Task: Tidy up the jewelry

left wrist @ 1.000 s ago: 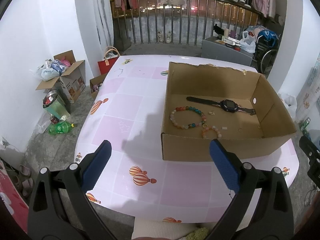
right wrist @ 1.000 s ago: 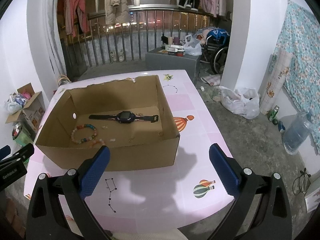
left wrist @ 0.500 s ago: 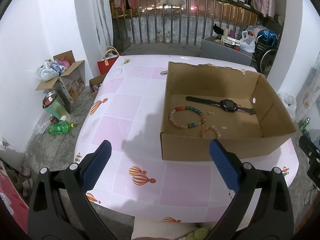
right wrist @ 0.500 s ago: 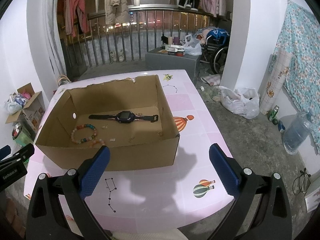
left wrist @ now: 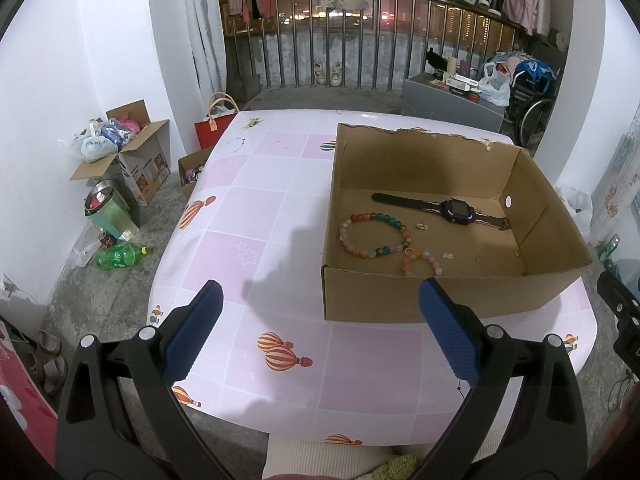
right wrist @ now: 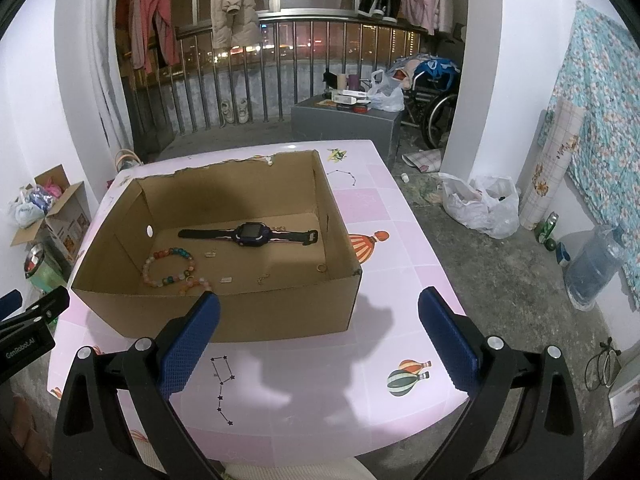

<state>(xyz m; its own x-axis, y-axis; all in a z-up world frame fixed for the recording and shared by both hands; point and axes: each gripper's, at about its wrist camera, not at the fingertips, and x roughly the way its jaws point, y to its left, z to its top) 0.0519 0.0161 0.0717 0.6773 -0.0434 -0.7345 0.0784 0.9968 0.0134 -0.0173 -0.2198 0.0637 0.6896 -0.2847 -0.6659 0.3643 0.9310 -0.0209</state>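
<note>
An open cardboard box (left wrist: 400, 300) (right wrist: 240, 312) stands on the pink table (left wrist: 260, 220). Inside lie a black watch (left wrist: 456, 210) (right wrist: 250, 233), a multicoloured bead bracelet (left wrist: 374, 235) (right wrist: 170, 267), a smaller orange bead bracelet (left wrist: 422, 262) (right wrist: 196, 285) and a few tiny gold and silver pieces (left wrist: 448, 256) (right wrist: 321, 267). My left gripper (left wrist: 320, 332) is open and empty, held above the table's near edge in front of the box's left corner. My right gripper (right wrist: 318, 336) is open and empty, in front of the box's right corner.
Cardboard boxes, bags and bottles (left wrist: 116, 184) clutter the floor left of the table. A grey cabinet (right wrist: 344, 120), a wheelchair (right wrist: 432, 92) and plastic bags (right wrist: 480, 208) stand to the right. A balcony railing (left wrist: 360, 36) runs behind.
</note>
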